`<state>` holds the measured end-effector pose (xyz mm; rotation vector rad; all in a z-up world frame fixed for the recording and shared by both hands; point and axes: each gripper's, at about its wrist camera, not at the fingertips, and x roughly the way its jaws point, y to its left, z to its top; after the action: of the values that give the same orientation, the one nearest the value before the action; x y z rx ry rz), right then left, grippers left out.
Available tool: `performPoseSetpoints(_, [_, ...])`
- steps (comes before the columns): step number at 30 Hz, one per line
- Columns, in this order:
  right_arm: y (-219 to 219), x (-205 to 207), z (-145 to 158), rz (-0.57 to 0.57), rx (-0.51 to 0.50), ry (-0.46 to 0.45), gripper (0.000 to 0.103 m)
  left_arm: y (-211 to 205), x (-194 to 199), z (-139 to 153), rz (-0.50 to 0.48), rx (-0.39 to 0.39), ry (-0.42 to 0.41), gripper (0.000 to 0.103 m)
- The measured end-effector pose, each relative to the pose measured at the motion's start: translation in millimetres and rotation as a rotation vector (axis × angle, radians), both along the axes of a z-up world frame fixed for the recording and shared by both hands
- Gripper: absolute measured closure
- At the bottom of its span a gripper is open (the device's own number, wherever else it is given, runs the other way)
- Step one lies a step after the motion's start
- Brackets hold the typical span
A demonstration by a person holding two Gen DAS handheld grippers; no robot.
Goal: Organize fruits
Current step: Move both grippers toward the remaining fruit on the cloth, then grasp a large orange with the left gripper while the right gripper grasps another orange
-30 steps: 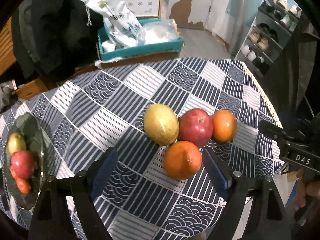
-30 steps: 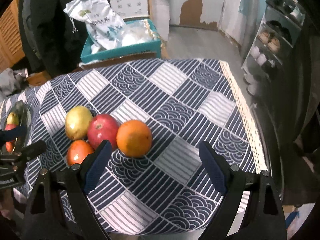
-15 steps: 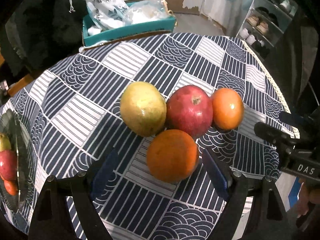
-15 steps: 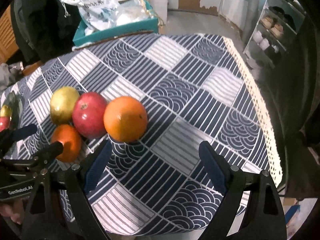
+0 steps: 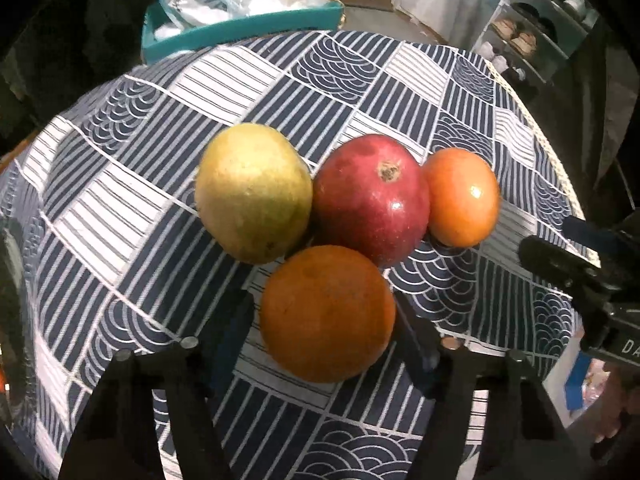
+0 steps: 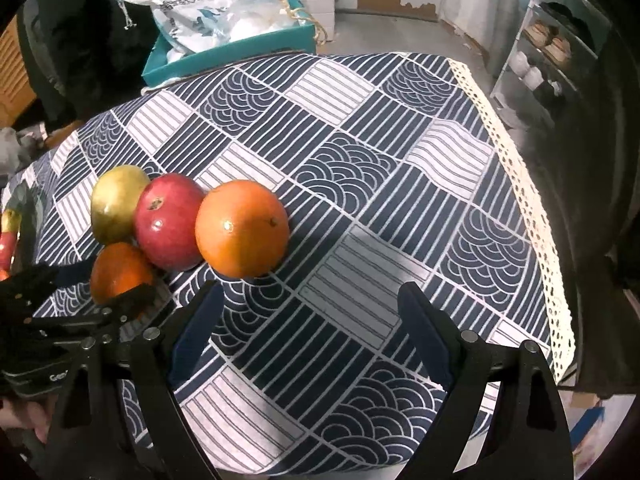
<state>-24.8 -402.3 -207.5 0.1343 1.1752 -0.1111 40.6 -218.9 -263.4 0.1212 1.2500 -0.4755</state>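
Note:
Several fruits sit bunched on the patterned tablecloth (image 5: pixel 360 80): a yellow-green mango (image 5: pixel 252 192), a red apple (image 5: pixel 370 200), a far orange (image 5: pixel 460 198) and a near orange (image 5: pixel 326 314). My left gripper (image 5: pixel 324 330) is open, its fingers on either side of the near orange, with no firm contact visible. In the right wrist view the mango (image 6: pixel 116 202), apple (image 6: pixel 168 226), far orange (image 6: pixel 242 228) and near orange (image 6: pixel 120 272) lie to the left. My right gripper (image 6: pixel 312 328) is open and empty, just right of and below the far orange.
A teal box (image 6: pixel 232 44) with plastic bags stands beyond the table's far edge. A dark plate with fruit (image 6: pixel 10 232) lies at the left edge. The lace-trimmed right table edge (image 6: pixel 528 208) drops off toward a shoe rack (image 6: pixel 548 48).
My left gripper has moved forward so the near orange now lies between its fingers. My right gripper has moved closer to the far orange. The fruits have not moved.

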Motion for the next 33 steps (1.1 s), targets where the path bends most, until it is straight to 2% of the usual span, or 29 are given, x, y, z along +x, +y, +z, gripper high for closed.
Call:
performPoseSetpoints(7, [7, 11, -8, 0.051, 0.048, 0.003, 0.014, -1, -4, 1, -0.024, 0.010, -0.017, 0.039])
performPoseSetpoints(16, [16, 34, -23, 0.128, 0.091, 0.011, 0.015, 13, -3, 4, -0.001, 0.021, -0.020, 0.039])
performPoseSetpoints(18, [19, 37, -26, 0.141, 0.088, 0.022, 0.020, 16, -3, 4, 0.008, 0.023, -0.019, 0.039])
performPoseSetpoints(25, [22, 44, -36, 0.184, 0.095, 0.044, 0.025, 26, -1, 5, 0.025, 0.017, -0.010, 0.039])
performPoseSetpoints(28, [25, 46, -41, 0.206, 0.092, 0.057, 0.032, 29, -1, 7, 0.035, 0.011, -0.012, 0.039])
performPoseSetpoints(29, [26, 46, -42, 0.211, 0.095, 0.059, 0.039, 30, -1, 8, 0.036, 0.010, -0.015, 0.039])
performPoseSetpoints(33, [28, 45, -44, 0.222, 0.082, 0.043, 0.042, 33, -1, 11, 0.041, 0.011, -0.024, 0.039])
